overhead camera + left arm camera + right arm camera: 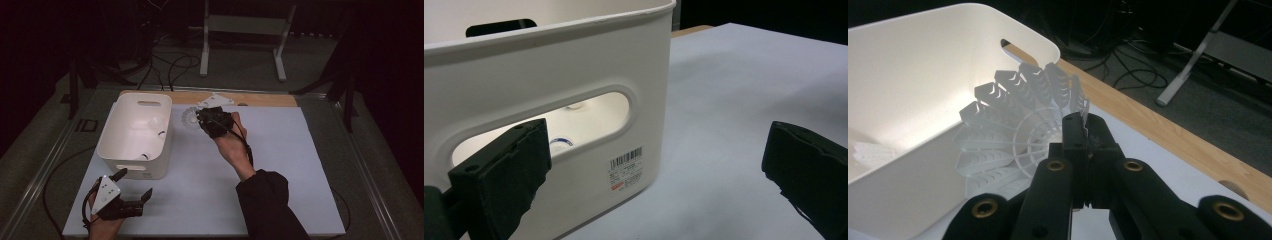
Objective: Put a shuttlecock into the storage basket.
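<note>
A white plastic shuttlecock (190, 118) (1013, 120) hangs just right of the white bin (131, 165) (913, 65), near its far right corner. My right gripper (201, 118) (1083, 131) is shut on the edge of the shuttlecock's skirt, held just above the mat. Inside the bin lie other white shuttlecocks (155, 125) (870, 152). My left gripper (134, 184) (656, 150) stands open at the bin's (549, 75) near right corner, with nothing between its fingers. A blue-ringed cork (559, 142) shows through the bin's handle slot.
A white mat (280, 165) covers the table, with a wooden strip (260, 98) (1158, 125) along its far edge. Beyond the table a white stand (245, 25) and loose cables lie on the floor. The bin's wall carries a barcode label (626, 172).
</note>
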The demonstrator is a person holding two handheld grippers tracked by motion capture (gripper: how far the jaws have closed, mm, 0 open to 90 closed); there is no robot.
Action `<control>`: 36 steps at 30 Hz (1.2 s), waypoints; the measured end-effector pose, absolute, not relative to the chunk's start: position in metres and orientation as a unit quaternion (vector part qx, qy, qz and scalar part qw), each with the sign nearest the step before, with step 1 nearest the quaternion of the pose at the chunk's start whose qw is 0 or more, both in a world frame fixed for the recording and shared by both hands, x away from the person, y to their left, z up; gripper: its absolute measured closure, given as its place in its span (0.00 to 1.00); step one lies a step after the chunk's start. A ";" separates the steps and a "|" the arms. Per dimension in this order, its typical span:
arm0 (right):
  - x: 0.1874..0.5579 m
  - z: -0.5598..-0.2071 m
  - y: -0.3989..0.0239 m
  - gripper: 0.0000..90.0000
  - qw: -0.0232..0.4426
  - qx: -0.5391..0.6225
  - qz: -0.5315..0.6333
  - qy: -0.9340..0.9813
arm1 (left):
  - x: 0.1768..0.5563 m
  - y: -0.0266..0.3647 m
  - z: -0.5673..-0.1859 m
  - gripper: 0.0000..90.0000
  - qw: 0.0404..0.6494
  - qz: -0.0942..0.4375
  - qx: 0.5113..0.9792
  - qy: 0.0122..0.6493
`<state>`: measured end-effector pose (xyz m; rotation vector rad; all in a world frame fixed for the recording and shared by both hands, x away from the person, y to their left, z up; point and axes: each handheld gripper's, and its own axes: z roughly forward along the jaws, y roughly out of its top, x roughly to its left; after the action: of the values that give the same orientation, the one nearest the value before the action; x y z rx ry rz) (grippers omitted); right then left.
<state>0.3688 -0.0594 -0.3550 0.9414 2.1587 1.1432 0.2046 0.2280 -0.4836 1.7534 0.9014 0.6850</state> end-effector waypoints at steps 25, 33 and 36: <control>0.366 -0.348 -0.048 0.99 0.260 0.333 0.429 0.799 | 0.204 0.228 -0.483 0.00 0.503 0.284 0.726 0.373; 0.366 -0.346 -0.044 0.99 0.258 0.329 0.432 0.799 | 0.204 0.228 -0.483 0.00 0.503 0.284 0.726 0.373; 0.366 -0.346 -0.042 0.99 0.255 0.331 0.434 0.798 | 0.205 0.228 -0.483 0.00 0.503 0.284 0.727 0.373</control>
<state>0.3656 -0.0423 -0.3459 0.8980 2.1672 1.1784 0.2045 0.2283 -0.4834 1.7551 0.9002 0.6866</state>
